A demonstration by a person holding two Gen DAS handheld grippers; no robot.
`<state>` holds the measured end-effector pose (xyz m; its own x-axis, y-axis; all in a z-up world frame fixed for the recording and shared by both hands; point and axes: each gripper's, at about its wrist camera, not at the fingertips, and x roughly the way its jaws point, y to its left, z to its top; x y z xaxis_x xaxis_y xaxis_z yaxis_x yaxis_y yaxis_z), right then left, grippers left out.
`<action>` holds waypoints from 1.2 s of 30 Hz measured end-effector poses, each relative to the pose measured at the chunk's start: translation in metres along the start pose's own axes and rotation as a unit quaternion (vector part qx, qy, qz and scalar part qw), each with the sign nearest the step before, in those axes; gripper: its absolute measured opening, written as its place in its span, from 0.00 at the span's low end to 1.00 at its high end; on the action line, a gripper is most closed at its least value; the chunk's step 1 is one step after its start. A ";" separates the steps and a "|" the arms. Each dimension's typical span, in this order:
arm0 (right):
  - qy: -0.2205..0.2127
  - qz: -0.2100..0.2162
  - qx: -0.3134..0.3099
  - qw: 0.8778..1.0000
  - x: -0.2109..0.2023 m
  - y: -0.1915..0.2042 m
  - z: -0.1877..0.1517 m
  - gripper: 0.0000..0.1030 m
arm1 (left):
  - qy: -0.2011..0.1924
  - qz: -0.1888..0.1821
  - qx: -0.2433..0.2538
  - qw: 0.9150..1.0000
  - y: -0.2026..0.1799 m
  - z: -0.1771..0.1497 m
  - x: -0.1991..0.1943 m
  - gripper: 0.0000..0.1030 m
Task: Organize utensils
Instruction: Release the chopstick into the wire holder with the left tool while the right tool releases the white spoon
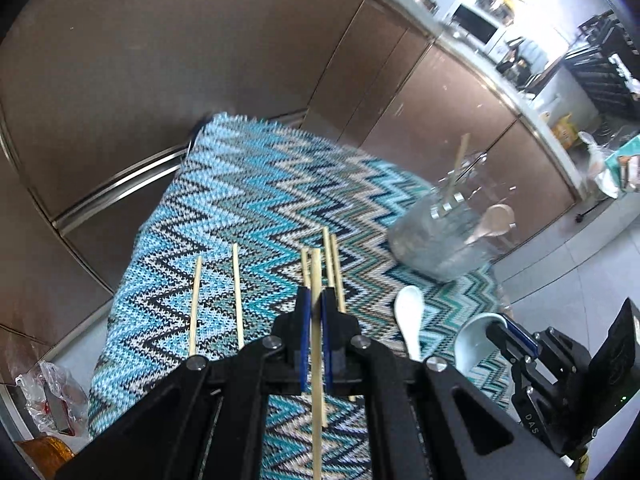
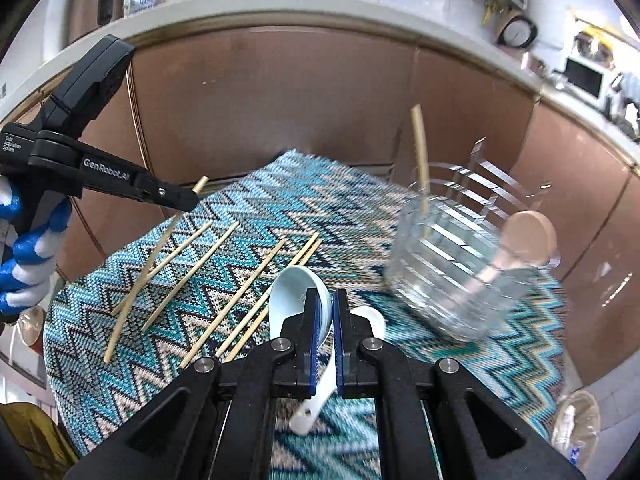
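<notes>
Your left claw (image 1: 314,312) sits at the lower centre of the left wrist view, its blue pads closed on a single wooden chopstick (image 1: 316,360) that runs straight up between them. Your right claw (image 2: 326,320) fills the lower centre of the right wrist view, pinched shut on a pale ceramic spoon (image 2: 298,292) whose bowl points up the frame. Both work above a small counter covered by a zigzag cloth (image 1: 240,208) in blue, teal, white and black. More chopsticks (image 2: 192,272) lie loose across the cloth at centre left. A second white spoon (image 1: 409,316) rests just beside your left claw. A clear glass holder (image 2: 452,264) stands right of centre, with one chopstick upright and a wooden spoon (image 2: 528,236) leaning inside. Brown cabinet doors (image 1: 160,80) fill the upper frame, and a white microwave (image 1: 476,24) sits on a worktop at upper right.
</notes>
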<state>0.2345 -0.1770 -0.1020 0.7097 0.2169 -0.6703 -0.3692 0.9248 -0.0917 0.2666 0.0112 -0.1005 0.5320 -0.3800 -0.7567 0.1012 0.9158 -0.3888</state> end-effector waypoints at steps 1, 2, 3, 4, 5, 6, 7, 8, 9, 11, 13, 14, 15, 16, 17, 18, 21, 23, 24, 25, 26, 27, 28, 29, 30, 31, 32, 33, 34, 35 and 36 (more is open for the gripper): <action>-0.008 -0.011 0.002 1.000 -0.011 -0.001 -0.001 0.06 | -0.006 -0.003 0.002 1.000 -0.003 -0.001 -0.007 0.04; -0.014 -0.018 0.005 1.000 -0.019 -0.002 -0.003 0.06 | -0.012 -0.006 0.004 1.000 -0.006 -0.002 -0.013 0.04; -0.022 -0.028 0.009 0.999 -0.029 -0.004 -0.004 0.06 | -0.018 -0.010 0.007 1.000 -0.010 -0.002 -0.019 0.04; -0.028 -0.037 0.013 0.999 -0.036 -0.007 -0.005 0.06 | -0.023 -0.014 0.009 1.000 -0.014 -0.001 -0.024 0.04; -0.034 -0.046 0.017 0.998 -0.043 -0.011 -0.005 0.06 | -0.029 -0.018 0.011 0.999 -0.018 -0.001 -0.029 0.04; -0.040 -0.056 0.021 0.997 -0.050 -0.015 -0.006 0.06 | -0.034 -0.024 0.014 0.999 -0.023 0.001 -0.034 0.04; -0.047 -0.069 0.026 0.996 -0.058 -0.021 -0.005 0.06 | -0.041 -0.030 0.016 0.999 -0.029 0.003 -0.038 0.04; -0.058 -0.087 0.031 0.994 -0.067 -0.027 -0.003 0.06 | -0.048 -0.037 0.019 0.998 -0.034 0.006 -0.042 0.04; -0.065 -0.098 0.036 0.992 -0.072 -0.030 -0.001 0.06 | -0.059 -0.043 0.023 0.997 -0.042 0.010 -0.047 0.04; -0.086 -0.125 0.049 0.987 -0.085 -0.041 0.006 0.06 | -0.076 -0.053 0.030 0.995 -0.056 0.018 -0.054 0.04; -0.108 -0.149 0.059 0.981 -0.095 -0.050 0.015 0.06 | -0.097 -0.068 0.037 0.992 -0.073 0.031 -0.059 0.04; -0.122 -0.161 0.064 0.977 -0.100 -0.056 0.022 0.06 | -0.110 -0.076 0.041 0.990 -0.082 0.038 -0.061 0.04; -0.137 -0.171 0.070 0.973 -0.104 -0.061 0.028 0.06 | -0.120 -0.081 0.043 0.989 -0.088 0.043 -0.063 0.04; -0.148 -0.177 0.074 0.970 -0.106 -0.064 0.032 0.06 | -0.133 -0.087 0.046 0.986 -0.097 0.050 -0.064 0.04; -0.162 -0.185 0.078 0.966 -0.108 -0.069 0.039 0.06 | -0.144 -0.092 0.048 0.984 -0.105 0.057 -0.064 0.04; -0.176 -0.194 0.080 0.962 -0.109 -0.074 0.046 0.06 | -0.157 -0.098 0.047 0.982 -0.113 0.066 -0.064 0.04; -0.202 -0.218 0.079 0.952 -0.103 -0.083 0.061 0.06 | -0.200 -0.110 0.041 0.973 -0.136 0.090 -0.060 0.04; -0.218 -0.235 0.076 0.944 -0.096 -0.091 0.069 0.06 | -0.227 -0.106 0.040 0.967 -0.149 0.102 -0.054 0.04; -0.224 -0.243 0.073 0.941 -0.091 -0.093 0.072 0.06 | -0.240 -0.101 0.039 0.965 -0.155 0.108 -0.048 0.04; -0.231 -0.251 0.069 0.938 -0.083 -0.098 0.076 0.06 | -0.250 -0.094 0.039 0.963 -0.161 0.114 -0.041 0.04; -0.234 -0.255 0.066 0.936 -0.076 -0.101 0.078 0.06 | -0.259 -0.086 0.040 0.961 -0.166 0.118 -0.035 0.04; -0.237 -0.262 0.061 0.934 -0.069 -0.102 0.080 0.06 | -0.270 -0.079 0.041 0.959 -0.172 0.123 -0.027 0.04; -0.239 -0.269 0.057 0.931 -0.060 -0.105 0.082 0.06 | -0.280 -0.071 0.042 0.956 -0.176 0.126 -0.020 0.04; -0.241 -0.272 0.054 0.930 -0.053 -0.108 0.084 0.06 | -0.288 -0.064 0.044 0.955 -0.180 0.129 -0.013 0.04; -0.243 -0.274 0.052 0.929 -0.046 -0.112 0.085 0.06 | -0.292 -0.058 0.043 0.954 -0.182 0.133 -0.004 0.04; -0.244 -0.277 0.051 0.928 -0.040 -0.113 0.085 0.06 | -0.296 -0.053 0.043 0.953 -0.183 0.135 0.003 0.04; -0.245 -0.281 0.049 0.927 -0.036 -0.115 0.085 0.06 | -0.301 -0.046 0.042 0.952 -0.184 0.136 0.013 0.04; -0.246 -0.284 0.046 0.926 -0.030 -0.116 0.084 0.06 | -0.305 -0.040 0.041 0.951 -0.185 0.136 0.020 0.04; -0.245 -0.287 0.043 0.925 -0.024 -0.117 0.082 0.06 | -0.309 -0.036 0.041 0.950 -0.184 0.134 0.027 0.04; -0.245 -0.290 0.041 0.924 -0.018 -0.118 0.080 0.06 | -0.312 -0.031 0.042 0.949 -0.184 0.133 0.034 0.04; -0.245 -0.292 0.040 0.924 -0.015 -0.117 0.076 0.06 | -0.316 -0.025 0.044 0.948 -0.183 0.131 0.043 0.04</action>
<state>0.3134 -0.2648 -0.0252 0.9676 -0.2283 -0.1078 0.1935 0.9448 -0.2643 0.3809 -0.1562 0.0070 0.9188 -0.2944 -0.2629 0.1937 0.9166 -0.3497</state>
